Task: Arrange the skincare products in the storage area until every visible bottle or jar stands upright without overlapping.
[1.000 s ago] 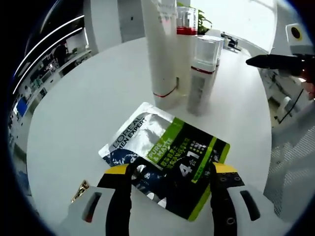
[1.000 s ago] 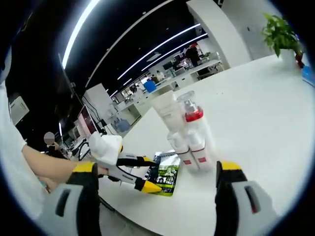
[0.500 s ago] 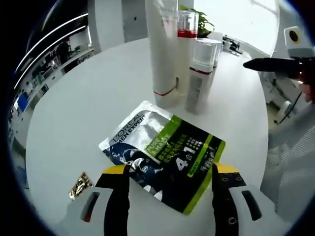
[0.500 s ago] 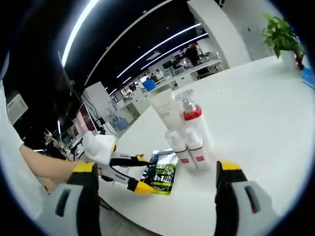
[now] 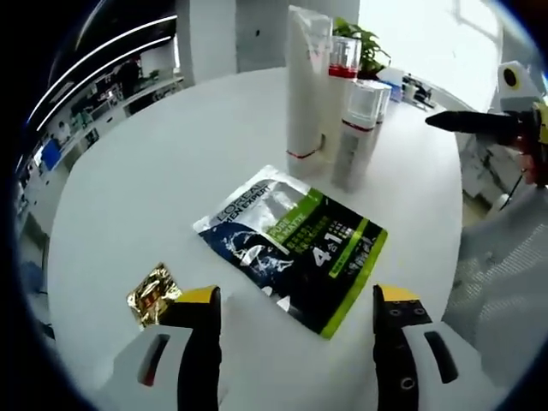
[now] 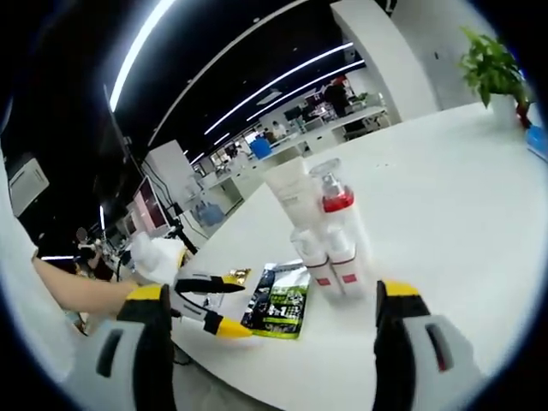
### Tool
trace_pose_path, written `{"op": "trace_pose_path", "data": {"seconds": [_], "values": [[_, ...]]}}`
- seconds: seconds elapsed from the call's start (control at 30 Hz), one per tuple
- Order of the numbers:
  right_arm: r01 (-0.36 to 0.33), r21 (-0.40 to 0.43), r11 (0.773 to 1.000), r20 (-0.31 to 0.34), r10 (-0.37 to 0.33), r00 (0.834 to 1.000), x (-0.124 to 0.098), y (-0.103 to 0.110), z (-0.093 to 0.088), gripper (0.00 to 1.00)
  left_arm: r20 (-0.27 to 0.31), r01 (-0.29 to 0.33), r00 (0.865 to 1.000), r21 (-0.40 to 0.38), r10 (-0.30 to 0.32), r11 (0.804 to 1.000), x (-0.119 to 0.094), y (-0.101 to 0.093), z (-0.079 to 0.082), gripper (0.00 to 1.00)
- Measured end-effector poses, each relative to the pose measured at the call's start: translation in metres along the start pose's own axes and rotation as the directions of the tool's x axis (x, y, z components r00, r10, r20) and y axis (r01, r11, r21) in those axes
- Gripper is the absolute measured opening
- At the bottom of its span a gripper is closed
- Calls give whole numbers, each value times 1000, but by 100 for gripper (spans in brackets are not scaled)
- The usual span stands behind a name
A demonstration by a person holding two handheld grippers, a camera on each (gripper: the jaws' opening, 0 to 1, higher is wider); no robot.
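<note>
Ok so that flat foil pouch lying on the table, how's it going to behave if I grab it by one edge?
The foil pouch lies flat and thin on the table, so it will probably droop. Its glossy surface may slip between the fingers. It looks light, so a push would likely slide it rather than tip it.

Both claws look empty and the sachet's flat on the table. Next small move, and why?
Probably bring the open left claw forward to the flat sachet. The tube and the bottles already stand upright in a cluster, while the sachet lies flat just ahead of its jaws. The right claw is open too, farther back.
</note>
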State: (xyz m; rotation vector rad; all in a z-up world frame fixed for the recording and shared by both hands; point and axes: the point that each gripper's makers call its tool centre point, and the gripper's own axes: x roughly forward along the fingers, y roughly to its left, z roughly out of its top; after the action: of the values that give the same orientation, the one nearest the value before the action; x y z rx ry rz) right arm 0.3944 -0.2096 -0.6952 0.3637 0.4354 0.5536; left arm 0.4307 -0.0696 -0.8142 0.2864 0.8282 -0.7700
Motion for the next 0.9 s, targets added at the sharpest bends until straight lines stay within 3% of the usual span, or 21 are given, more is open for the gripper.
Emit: {"op": "trace_pose_path", "data": {"seconds": [0.27, 0.57, 0.9], "values": [[0, -5, 1000, -5, 0, 1000, 0, 0, -1, 100, 16, 54, 998, 128, -57, 990, 18, -10, 20, 67], [9, 1, 1000, 4, -9, 1000, -1, -2, 1, 100, -59, 99, 994, 194, -89, 976, 28, -4, 12, 65], [18, 4, 1000, 8, -18, 1000, -1, -4, 1, 100, -93, 154, 986, 241, -135, 958, 31, -4, 14, 65]]}}
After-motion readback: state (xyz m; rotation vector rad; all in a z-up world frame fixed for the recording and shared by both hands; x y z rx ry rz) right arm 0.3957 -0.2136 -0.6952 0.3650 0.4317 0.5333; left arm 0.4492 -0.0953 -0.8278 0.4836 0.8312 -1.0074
